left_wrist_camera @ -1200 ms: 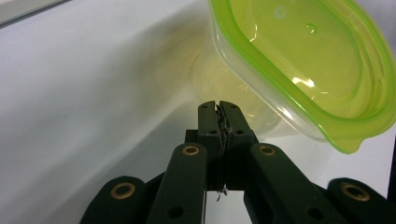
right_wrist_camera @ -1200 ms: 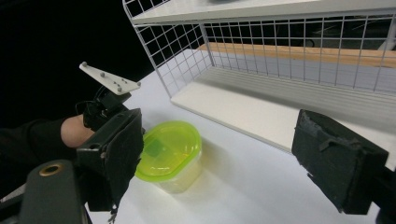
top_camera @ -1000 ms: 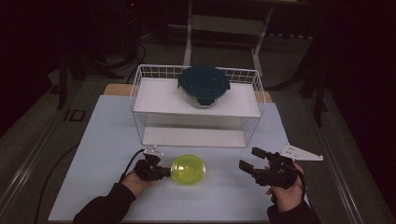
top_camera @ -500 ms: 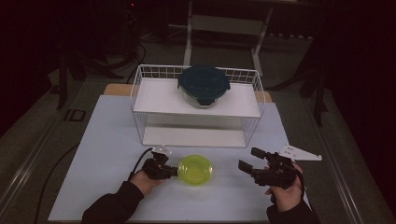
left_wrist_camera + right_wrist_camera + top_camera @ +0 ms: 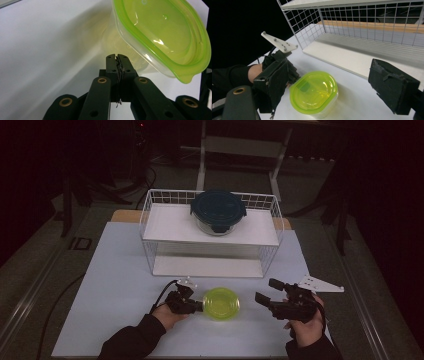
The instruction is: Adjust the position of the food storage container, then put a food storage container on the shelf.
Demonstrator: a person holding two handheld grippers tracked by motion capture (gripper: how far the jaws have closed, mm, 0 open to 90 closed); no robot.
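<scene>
Up at the back of the white table (image 5: 115, 270), a white wire rack (image 5: 150, 207) with two white shelves. On the top shelf, a round glass container (image 5: 218, 212) with a dark blue clip-on lid, sitting upright near the middle. Lower shelf bare. Beyond the table, dark floor and a metal stand (image 5: 240, 145).

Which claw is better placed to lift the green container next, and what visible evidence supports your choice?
Left. The left claw already touches the green container, its jaws shut at the rim on that side. The right claw is open and stands apart from the container, so it would have to close the gap first.
</scene>
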